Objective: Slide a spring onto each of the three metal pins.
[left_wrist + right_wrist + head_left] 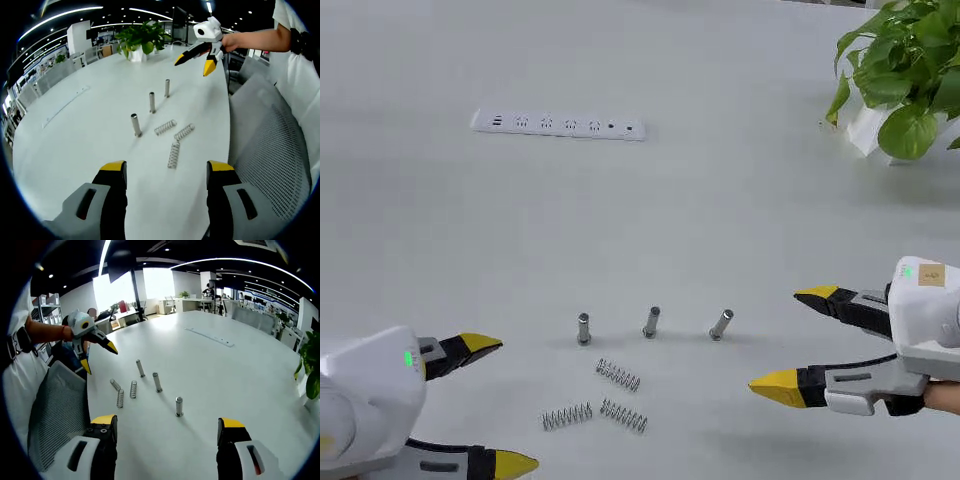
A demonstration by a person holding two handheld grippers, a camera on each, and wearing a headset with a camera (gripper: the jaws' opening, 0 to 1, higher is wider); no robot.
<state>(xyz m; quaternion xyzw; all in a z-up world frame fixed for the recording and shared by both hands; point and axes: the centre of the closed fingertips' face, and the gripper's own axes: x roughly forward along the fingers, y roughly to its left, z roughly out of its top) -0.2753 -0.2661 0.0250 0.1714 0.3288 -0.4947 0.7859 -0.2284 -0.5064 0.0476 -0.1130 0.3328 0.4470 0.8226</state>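
Note:
Three short metal pins stand upright in a row on the white table: left pin (584,328), middle pin (651,321), right pin (721,324). In front of them lie three loose springs (618,375), (567,416), (623,415). My left gripper (490,404) is open at the bottom left, short of the springs (174,154), with nothing between its fingers. Open too, my right gripper (798,340) hovers to the right of the pins (179,406) and holds nothing.
A white power strip (558,125) lies at the back of the table. A potted green plant (905,70) stands at the far right corner. A grey mesh chair (272,145) sits beside the table's near edge.

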